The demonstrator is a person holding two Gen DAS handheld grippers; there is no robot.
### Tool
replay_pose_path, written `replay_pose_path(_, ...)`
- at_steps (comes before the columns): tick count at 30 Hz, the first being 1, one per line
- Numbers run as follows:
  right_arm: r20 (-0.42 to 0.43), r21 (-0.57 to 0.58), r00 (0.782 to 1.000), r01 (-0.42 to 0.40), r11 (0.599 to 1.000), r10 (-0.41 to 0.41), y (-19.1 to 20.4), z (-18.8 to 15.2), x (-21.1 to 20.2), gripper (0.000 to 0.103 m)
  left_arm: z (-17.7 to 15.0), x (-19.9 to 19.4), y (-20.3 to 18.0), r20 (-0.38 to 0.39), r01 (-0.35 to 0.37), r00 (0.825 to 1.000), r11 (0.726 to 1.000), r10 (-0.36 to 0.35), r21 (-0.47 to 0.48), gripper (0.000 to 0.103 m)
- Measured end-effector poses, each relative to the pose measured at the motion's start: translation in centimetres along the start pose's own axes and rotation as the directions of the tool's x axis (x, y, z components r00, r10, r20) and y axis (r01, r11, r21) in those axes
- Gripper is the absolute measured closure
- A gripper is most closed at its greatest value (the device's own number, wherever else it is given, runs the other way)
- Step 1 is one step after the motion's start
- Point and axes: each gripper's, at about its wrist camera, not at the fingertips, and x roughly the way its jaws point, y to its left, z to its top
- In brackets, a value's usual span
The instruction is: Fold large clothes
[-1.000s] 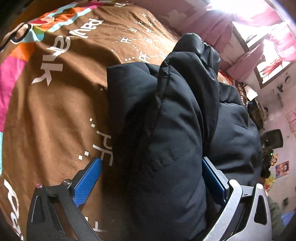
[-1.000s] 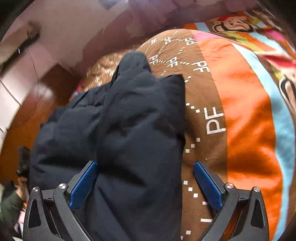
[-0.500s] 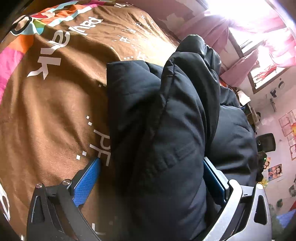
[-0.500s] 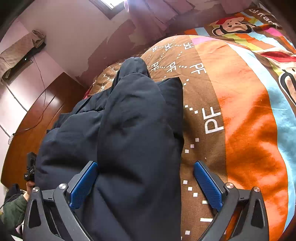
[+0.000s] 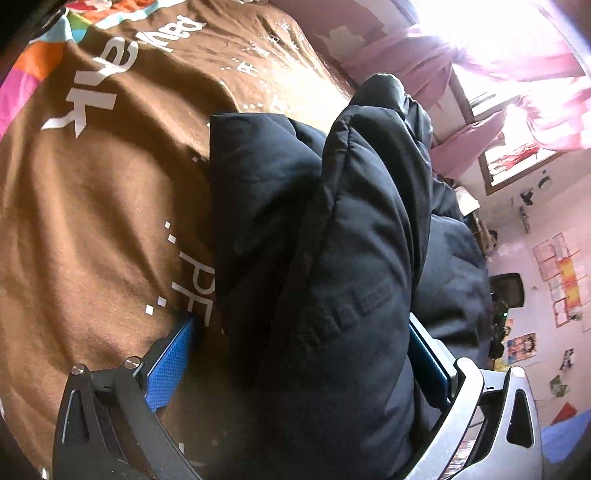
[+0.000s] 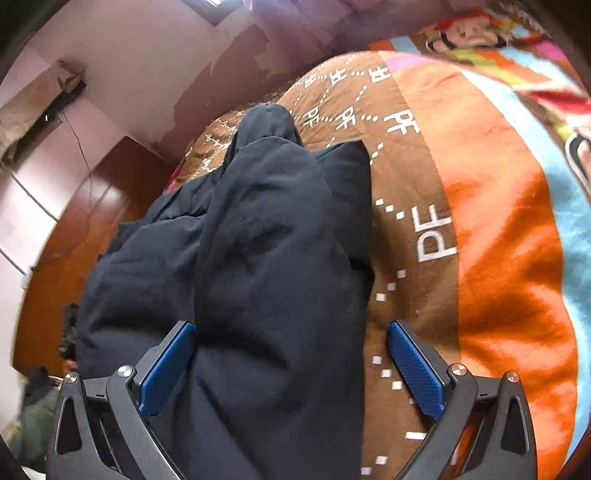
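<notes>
A big dark navy puffy jacket point(image 5: 332, 258) lies on a bed, on top of a brown blanket point(image 5: 103, 221) with white "PF" letters on it. The blanket also has orange, blue and pink stripes and a cartoon monkey point(image 6: 469, 33) near its far edge.

The left hand-held gripper point(image 5: 299, 350) has its two blue pads wide apart. A thick fold of the jacket bulges up between them. The right pad point(image 5: 428, 354) is pressed against the jacket. The left pad point(image 5: 170, 365) is out over the brown blanket, beside the jacket's edge, so the gripper is open around the fold and not squeezing it.

The right hand-held gripper point(image 6: 291, 369) is wide open too. Its left pad point(image 6: 166, 369) touches the jacket point(image 6: 266, 277), which fills most of the space between the fingers. Its right pad point(image 6: 417, 369) sits over the blanket point(image 6: 498, 240), a little apart from the jacket's edge.

The jacket is bunched into puffy rolls, with a raised ridge running away from both cameras. At the far end a rounded part sticks up.

Around the bed there are pink walls point(image 5: 554, 221), pink curtains point(image 5: 480, 103) at a bright window, small pictures stuck on the wall point(image 5: 561, 280), and a brown wooden cupboard point(image 6: 74, 240).
</notes>
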Motion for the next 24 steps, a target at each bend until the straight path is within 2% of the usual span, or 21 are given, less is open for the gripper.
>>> replay_pose_path(3, -0.044, 0.058, 0.989, -0.141, 0.988, 0.143, 0.2, 0.2, 0.1, 0.0, 0.1, -0.1, 0.2, -0.01, 0.012, 1.0, 1.0, -0.012, -0.004, 0.001)
replay_pose_path(4, -0.057, 0.056, 0.987, -0.147, 0.988, 0.15, 0.5, 0.1, 0.3, 0.0, 0.1, -0.1, 0.2, -0.013, 0.011, 1.0, 1.0, -0.011, -0.005, 0.001)
replay_pose_path(7, -0.101, 0.012, 0.991, -0.085, 0.996, 0.086, 1.7, 0.0, 1.1, 0.0, -0.1, -0.3, -0.1, -0.025, 0.021, 0.999, 1.0, -0.022, -0.007, 0.001)
replay_pose_path(11, -0.105, 0.012, 0.994, -0.021, 1.0, 0.022, 2.5, 0.1, 1.4, 0.0, -0.4, -0.4, -1.0, -0.039, 0.022, 0.999, 1.0, -0.022, -0.005, 0.002)
replay_pose_path(14, -0.09, -0.007, 0.995, 0.038, 0.999, -0.038, 3.5, -0.3, 1.8, 0.004, -0.6, -0.7, -1.2, -0.028, 0.03, 0.999, 1.0, -0.03, 0.001, 0.014)
replay_pose_path(15, -0.087, -0.019, 0.995, 0.055, 0.998, -0.057, 3.8, -0.5, 1.9, 0.007, -0.7, -0.8, -1.3, -0.02, 0.026, 0.999, 1.0, -0.027, -0.001, 0.019)
replay_pose_path(20, -0.079, -0.017, 0.994, 0.072, 0.997, -0.073, 4.3, -1.0, 1.0, 0.039, -1.2, -2.3, -0.9, 0.044, 0.038, 0.998, 0.997, -0.035, -0.063, 0.044)
replay_pose_path(21, -0.084, -0.014, 0.993, 0.079, 0.997, -0.079, 4.5, -1.0, 0.8, 0.043, -1.3, -2.6, -1.1, 0.052, 0.033, 0.998, 0.998, -0.03, -0.06, 0.05)
replay_pose_path(23, -0.092, -0.029, 0.991, 0.096, 0.995, -0.099, 5.4, -0.8, 0.4, 0.06, -1.4, -3.2, -2.0, 0.081, 0.013, 0.997, 0.999, -0.01, -0.037, 0.058)
replay_pose_path(24, -0.089, -0.042, 0.99, 0.103, 0.994, -0.106, 5.6, -0.7, 0.0, 0.066, -1.5, -3.5, -2.7, 0.101, 0.002, 0.995, 1.0, 0.001, -0.022, 0.061)
